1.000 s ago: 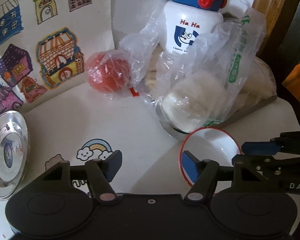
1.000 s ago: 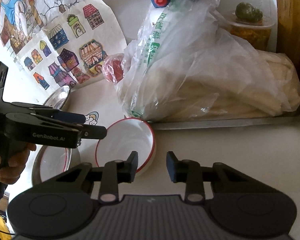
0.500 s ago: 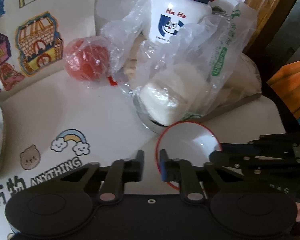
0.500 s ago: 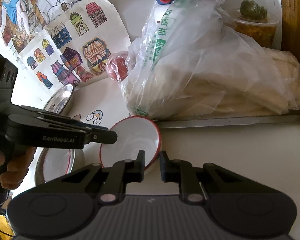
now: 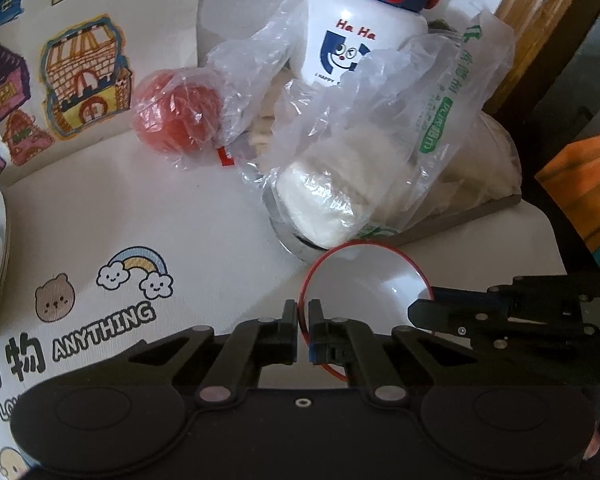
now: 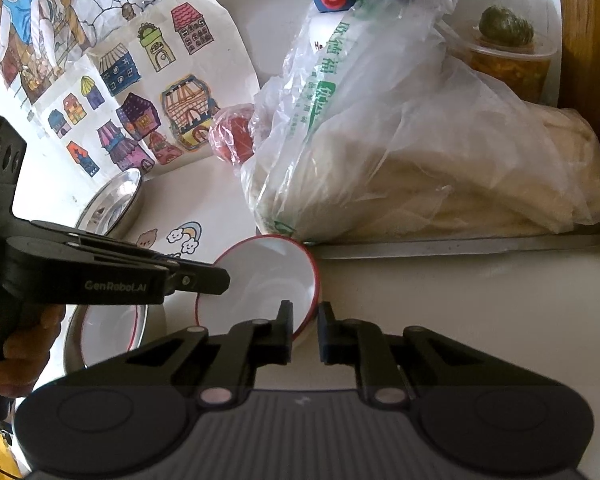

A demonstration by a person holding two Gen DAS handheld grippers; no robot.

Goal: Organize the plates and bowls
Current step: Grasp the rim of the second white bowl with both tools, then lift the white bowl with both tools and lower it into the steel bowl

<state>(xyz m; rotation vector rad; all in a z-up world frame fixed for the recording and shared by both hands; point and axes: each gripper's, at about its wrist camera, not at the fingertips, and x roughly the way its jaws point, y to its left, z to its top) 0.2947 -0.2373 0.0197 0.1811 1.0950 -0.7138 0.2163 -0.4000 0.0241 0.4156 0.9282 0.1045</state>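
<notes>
A small white bowl with a red rim [image 5: 360,280] sits on the white bench [image 5: 204,232], just in front of a metal tray [image 6: 460,245] that carries clear plastic bags of pale food [image 6: 440,168]. The left gripper [image 5: 303,324] has just closed its fingers [image 5: 289,330] on the bowl's left rim. The right gripper [image 6: 305,330] has also just closed, its fingers pinching the rim on the opposite side. To the left, a second red-rimmed white bowl [image 6: 108,330] rests inside a steel dish [image 6: 156,320], and another shiny steel dish [image 6: 114,200] lies beyond it. A wrapped red tomato [image 5: 176,120] and a white bottle with a blue lid [image 5: 360,40] stand behind.
</notes>
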